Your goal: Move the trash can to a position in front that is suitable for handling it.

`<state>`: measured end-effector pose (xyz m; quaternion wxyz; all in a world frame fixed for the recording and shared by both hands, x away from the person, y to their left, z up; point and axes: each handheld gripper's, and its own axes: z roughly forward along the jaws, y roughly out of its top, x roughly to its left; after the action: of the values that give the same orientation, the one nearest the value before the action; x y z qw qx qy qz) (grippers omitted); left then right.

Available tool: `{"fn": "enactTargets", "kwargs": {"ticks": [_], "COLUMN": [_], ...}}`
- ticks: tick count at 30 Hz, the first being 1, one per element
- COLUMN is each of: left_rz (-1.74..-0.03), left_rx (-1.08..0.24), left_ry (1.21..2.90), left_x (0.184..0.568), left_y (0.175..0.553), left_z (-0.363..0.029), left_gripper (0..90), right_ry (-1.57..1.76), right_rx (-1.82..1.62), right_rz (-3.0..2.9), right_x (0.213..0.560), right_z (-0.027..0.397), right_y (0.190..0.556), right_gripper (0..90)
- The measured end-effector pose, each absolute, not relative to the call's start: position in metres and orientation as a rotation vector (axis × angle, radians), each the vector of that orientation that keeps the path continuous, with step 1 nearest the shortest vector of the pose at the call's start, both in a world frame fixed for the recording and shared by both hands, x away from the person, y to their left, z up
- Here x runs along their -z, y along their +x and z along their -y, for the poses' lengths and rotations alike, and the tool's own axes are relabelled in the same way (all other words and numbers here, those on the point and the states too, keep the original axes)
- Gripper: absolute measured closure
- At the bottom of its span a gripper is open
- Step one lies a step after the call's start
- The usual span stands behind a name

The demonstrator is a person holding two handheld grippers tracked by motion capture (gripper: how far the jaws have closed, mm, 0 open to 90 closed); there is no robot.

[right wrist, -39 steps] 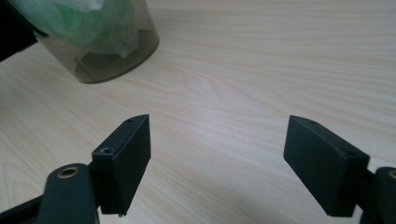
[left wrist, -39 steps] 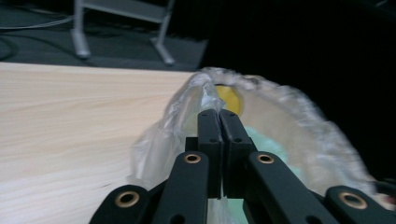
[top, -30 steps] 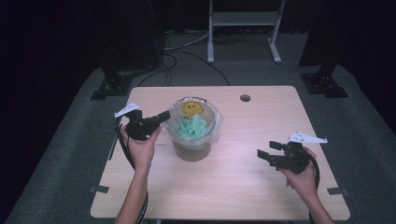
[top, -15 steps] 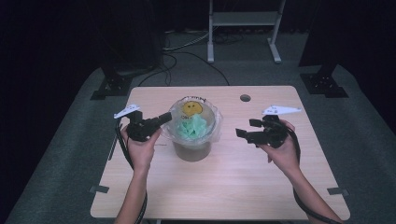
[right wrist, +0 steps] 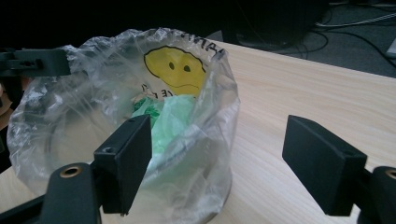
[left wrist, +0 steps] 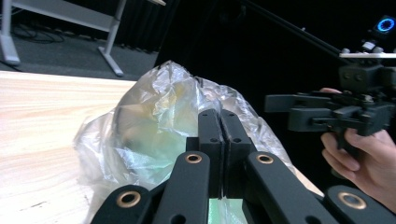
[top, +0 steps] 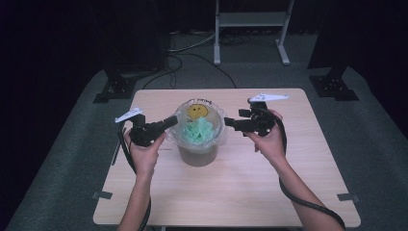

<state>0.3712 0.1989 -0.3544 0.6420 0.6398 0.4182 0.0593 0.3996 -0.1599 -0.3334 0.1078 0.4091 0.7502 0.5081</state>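
Observation:
A small bin (top: 198,155) lined with a clear plastic bag (top: 211,137) stands mid-table. The bag bears a yellow smiley face (top: 197,111) and holds crumpled green paper (top: 197,129). My left gripper (top: 171,120) is shut on the bag's left rim; in its own view the jaws (left wrist: 219,114) press together with the film (left wrist: 154,116) bunched around them. My right gripper (top: 231,120) hovers open just off the bag's right rim, apart from it. Its wide jaws (right wrist: 217,140) frame the bag's edge (right wrist: 219,93) and the green paper (right wrist: 170,119).
The wooden table (top: 250,192) has bare room in front and to the right. On the floor behind it stand a white-legged frame (top: 250,29), black stand feet at left (top: 118,86) and right (top: 334,82), and loose cables (top: 192,53).
My right gripper has travelled left and upward from the table's right front to the bag's right rim. The left gripper has stayed put, shut on the bag.

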Motion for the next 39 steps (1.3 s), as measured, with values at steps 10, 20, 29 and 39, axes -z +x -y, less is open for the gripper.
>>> {"fn": "enactTargets", "kwargs": {"ticks": [10, 20, 29, 39], "left_rz": [-0.943, -0.895, -0.884, -0.861], "left_rx": [-0.13, -0.071, -0.074, -0.053], "left_ry": [1.456, 1.435, 1.419, 1.412], "left_x": [0.355, 0.348, 0.347, 0.344], "left_y": [0.371, 0.367, 0.365, 0.364], "left_z": [-0.198, -0.196, -0.197, -0.194], "left_gripper": [89.1, 88.9, 88.7, 88.0], "right_ry": [1.191, 1.208, 1.214, 1.238], "right_rx": [-1.454, -1.409, -1.411, -1.415], "right_rz": [-2.197, -2.194, -2.222, -2.182], "right_x": [0.333, 0.336, 0.343, 0.338], "right_z": [0.14, 0.123, 0.117, 0.119], "right_y": [0.405, 0.414, 0.415, 0.414], "right_gripper": [23.8, 25.5, 43.1, 71.8]}}
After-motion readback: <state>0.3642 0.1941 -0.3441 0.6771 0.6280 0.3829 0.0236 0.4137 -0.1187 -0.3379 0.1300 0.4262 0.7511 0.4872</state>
